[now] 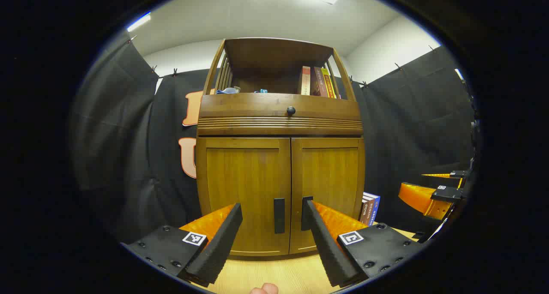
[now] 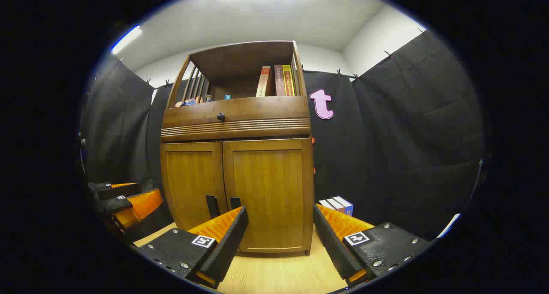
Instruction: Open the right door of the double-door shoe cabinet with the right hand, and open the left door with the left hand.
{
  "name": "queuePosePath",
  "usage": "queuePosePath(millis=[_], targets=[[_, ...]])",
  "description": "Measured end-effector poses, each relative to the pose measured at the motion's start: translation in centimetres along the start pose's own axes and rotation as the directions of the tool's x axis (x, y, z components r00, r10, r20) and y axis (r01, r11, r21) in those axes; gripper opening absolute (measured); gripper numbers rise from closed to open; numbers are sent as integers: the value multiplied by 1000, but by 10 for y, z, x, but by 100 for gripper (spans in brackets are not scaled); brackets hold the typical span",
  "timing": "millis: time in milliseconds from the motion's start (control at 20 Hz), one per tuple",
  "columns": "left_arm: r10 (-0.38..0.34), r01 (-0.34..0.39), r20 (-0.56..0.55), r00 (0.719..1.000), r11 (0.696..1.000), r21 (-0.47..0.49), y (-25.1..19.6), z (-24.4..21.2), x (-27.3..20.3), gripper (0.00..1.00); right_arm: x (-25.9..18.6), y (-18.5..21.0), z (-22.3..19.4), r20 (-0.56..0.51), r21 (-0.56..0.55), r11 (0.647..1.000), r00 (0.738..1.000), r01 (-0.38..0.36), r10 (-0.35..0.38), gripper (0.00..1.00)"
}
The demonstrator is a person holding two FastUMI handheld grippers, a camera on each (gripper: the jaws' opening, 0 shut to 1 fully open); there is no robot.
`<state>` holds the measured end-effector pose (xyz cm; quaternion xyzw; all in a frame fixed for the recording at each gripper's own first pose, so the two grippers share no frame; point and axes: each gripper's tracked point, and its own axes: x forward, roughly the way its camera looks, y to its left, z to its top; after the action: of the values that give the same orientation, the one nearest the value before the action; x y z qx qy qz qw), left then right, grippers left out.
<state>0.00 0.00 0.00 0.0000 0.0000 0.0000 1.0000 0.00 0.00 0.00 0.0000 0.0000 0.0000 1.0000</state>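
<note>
A wooden shoe cabinet (image 1: pixel 281 122) stands ahead on the light wood floor, with both doors closed. Its left door (image 1: pixel 244 187) and right door (image 1: pixel 330 178) each carry a dark vertical handle (image 1: pixel 279 215) near the centre seam. My left gripper (image 1: pixel 272 229) is open, a short way in front of the handles, with the left door's handle between its fingers in the picture. In the right gripper view my right gripper (image 2: pixel 279 234) is open before the right door (image 2: pixel 270 191), apart from its handle (image 2: pixel 235 202). The right gripper (image 1: pixel 433 193) also appears far right in the left gripper view.
Books (image 1: pixel 371 208) stand on the floor beside the cabinet's right side. The open shelf on top holds upright books (image 1: pixel 317 82) and small items; a drawer with a round knob (image 1: pixel 291 110) sits below it. Black cloth walls surround the cabinet. A fingertip (image 1: pixel 263 289) shows at the bottom.
</note>
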Motion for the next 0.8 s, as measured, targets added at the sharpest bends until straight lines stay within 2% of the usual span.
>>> queuePosePath(millis=[50, 100, 250, 600, 800], targets=[[3, -3, -1, 1000, 1000, 0, 2, 0, 1, 100, 0, 0, 0, 1, -3, 1000, 1000, 4, -4, 94], [3, -3, -3, 1000, 1000, -4, 3, -1, 1, 93, 0, 0, 0, 0, -7, 1000, 1000, 9, -9, 94], [-4, 4, -3, 1000, 1000, -14, 2, 0, 1, 95, 2, 1, 0, -2, -5, 1000, 1000, 17, -17, 94], [-4, 4, 21, 1000, 999, 32, 1, 8, 0, 100, 3, 3, -2, -8, 2, 1000, 1000, 13, -13, 94], [6, -6, 8, 1000, 1000, 12, 4, 4, 0, 96, 3, 3, 0, -4, -5, 1000, 1000, 7, -8, 94]])
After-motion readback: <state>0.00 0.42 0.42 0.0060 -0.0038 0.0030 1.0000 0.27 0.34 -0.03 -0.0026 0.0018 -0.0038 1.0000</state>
